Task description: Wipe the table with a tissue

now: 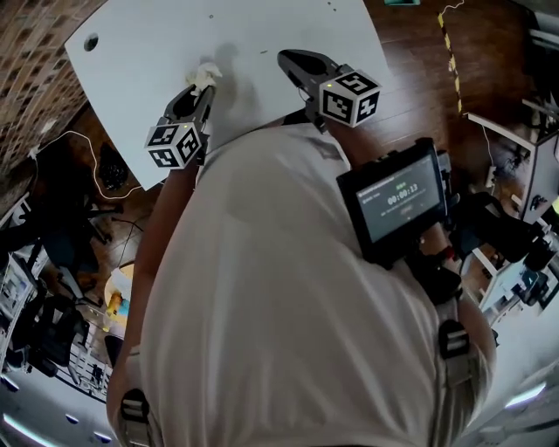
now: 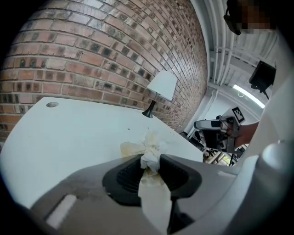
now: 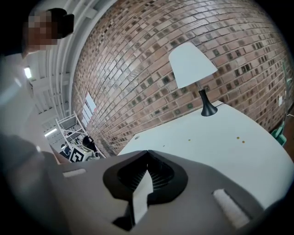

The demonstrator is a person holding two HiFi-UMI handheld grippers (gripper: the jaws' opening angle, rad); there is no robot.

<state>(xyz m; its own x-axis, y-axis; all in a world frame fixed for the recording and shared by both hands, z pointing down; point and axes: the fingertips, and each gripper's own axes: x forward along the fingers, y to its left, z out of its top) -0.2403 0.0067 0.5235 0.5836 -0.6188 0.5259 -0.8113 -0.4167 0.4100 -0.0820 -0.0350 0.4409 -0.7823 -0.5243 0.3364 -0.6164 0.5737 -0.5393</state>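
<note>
Well, my left tongs (image 2: 149, 161) are clamped on the crumpled tissue (image 2: 151, 148), which pokes out ahead of their tips over the worktop's (image 2: 69, 133) near left part (bare surface stretches far and right), while my right tongs (image 3: 147, 155) hover closed and empty alongside.

The grey left gripper (image 1: 203, 85) with its marker cube reaches over the near edge of the white counter (image 1: 262, 26), angled downward, its jaws pinched on a crumpled white tissue (image 2: 151, 149). The grey right gripper (image 3: 148, 152) hangs beside it over the same edge, jaws together, holding nothing.
</note>
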